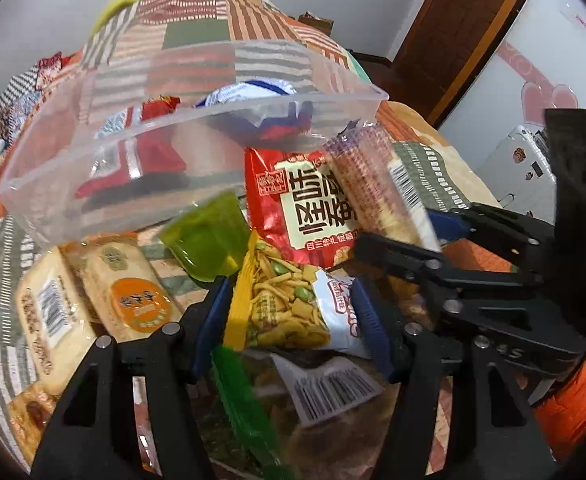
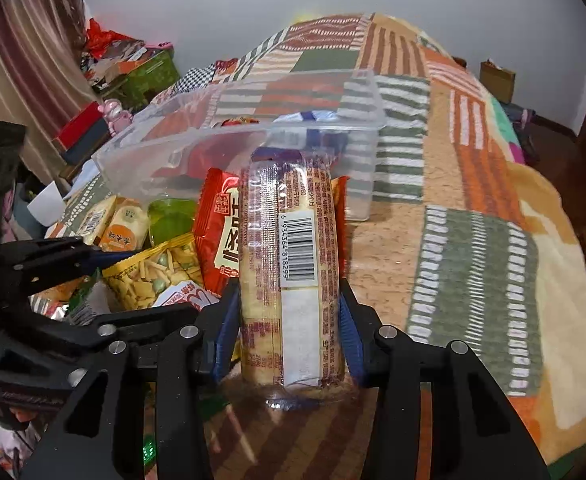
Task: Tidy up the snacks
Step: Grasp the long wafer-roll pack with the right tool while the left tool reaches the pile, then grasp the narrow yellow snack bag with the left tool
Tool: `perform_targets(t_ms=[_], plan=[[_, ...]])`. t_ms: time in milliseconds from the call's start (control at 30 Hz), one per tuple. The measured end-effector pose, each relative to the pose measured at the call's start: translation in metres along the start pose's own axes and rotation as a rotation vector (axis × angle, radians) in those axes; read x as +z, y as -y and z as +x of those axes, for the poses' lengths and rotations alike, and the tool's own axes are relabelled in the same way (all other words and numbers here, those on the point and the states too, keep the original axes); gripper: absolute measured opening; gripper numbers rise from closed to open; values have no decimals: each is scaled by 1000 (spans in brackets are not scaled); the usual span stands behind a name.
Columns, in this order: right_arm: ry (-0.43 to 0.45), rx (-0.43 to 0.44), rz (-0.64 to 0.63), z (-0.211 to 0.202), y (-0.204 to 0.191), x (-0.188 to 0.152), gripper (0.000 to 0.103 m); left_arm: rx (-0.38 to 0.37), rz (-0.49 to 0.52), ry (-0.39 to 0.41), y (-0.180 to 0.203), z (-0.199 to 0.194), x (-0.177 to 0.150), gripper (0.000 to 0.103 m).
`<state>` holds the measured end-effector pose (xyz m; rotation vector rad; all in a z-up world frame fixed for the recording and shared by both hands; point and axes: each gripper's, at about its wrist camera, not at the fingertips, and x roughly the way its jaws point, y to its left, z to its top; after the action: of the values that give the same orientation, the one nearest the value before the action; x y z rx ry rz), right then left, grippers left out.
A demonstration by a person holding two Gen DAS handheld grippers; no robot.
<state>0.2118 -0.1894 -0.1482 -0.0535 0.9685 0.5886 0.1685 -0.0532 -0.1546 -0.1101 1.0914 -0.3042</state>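
My left gripper is shut on a yellow bag of mixed pea and cracker snack, also seen in the right wrist view. My right gripper is shut on a clear pack of biscuits with a barcode; it also shows in the left wrist view. A clear plastic bin lies ahead on the bed and holds red and blue packets; it shows in the right wrist view too. A red snack bag lies between the bin and the grippers.
A patchwork bedspread covers the bed. A green jelly cup and pale cake packets lie left of my left gripper. Boxes and a curtain stand at the far left. A wooden door is at the right.
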Motion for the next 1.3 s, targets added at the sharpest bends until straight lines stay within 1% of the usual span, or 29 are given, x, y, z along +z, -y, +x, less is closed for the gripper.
perform_targets(t_ms=[100,200,267,300,533,567,667,700,733,800,1067,1300], plan=[[22,-10,1,-12,3,-1,41,-15,2,-4,2,1,0,54],[38,-18,8,-21,6,-3,41,-4,9,4,4,1,-2,51],[50,-19,13,-27,7,-3,41,2,17,12,6,-2,-4,45],[55,-19,14,-29,7,-3,41,9,18,16,7,-5,-5,44],[75,-12,1,-34,1,-2,40,67,48,75,11,-27,-5,38],[77,-10,0,-35,0,-2,40,73,49,86,11,-31,-5,36],[82,-2,1,-36,-1,-1,40,72,37,115,8,-43,-4,33],[85,0,0,-36,-2,-1,40,73,36,123,7,-47,-3,29],[90,0,-2,-37,-2,0,40,84,36,135,7,-50,-2,17],[98,-2,-6,-39,-4,-1,40,79,30,144,3,-56,-1,14],[153,17,-2,-53,-9,8,40,86,15,190,-7,-73,1,11],[193,27,-5,-59,-14,21,40,96,7,256,-12,-98,12,10]])
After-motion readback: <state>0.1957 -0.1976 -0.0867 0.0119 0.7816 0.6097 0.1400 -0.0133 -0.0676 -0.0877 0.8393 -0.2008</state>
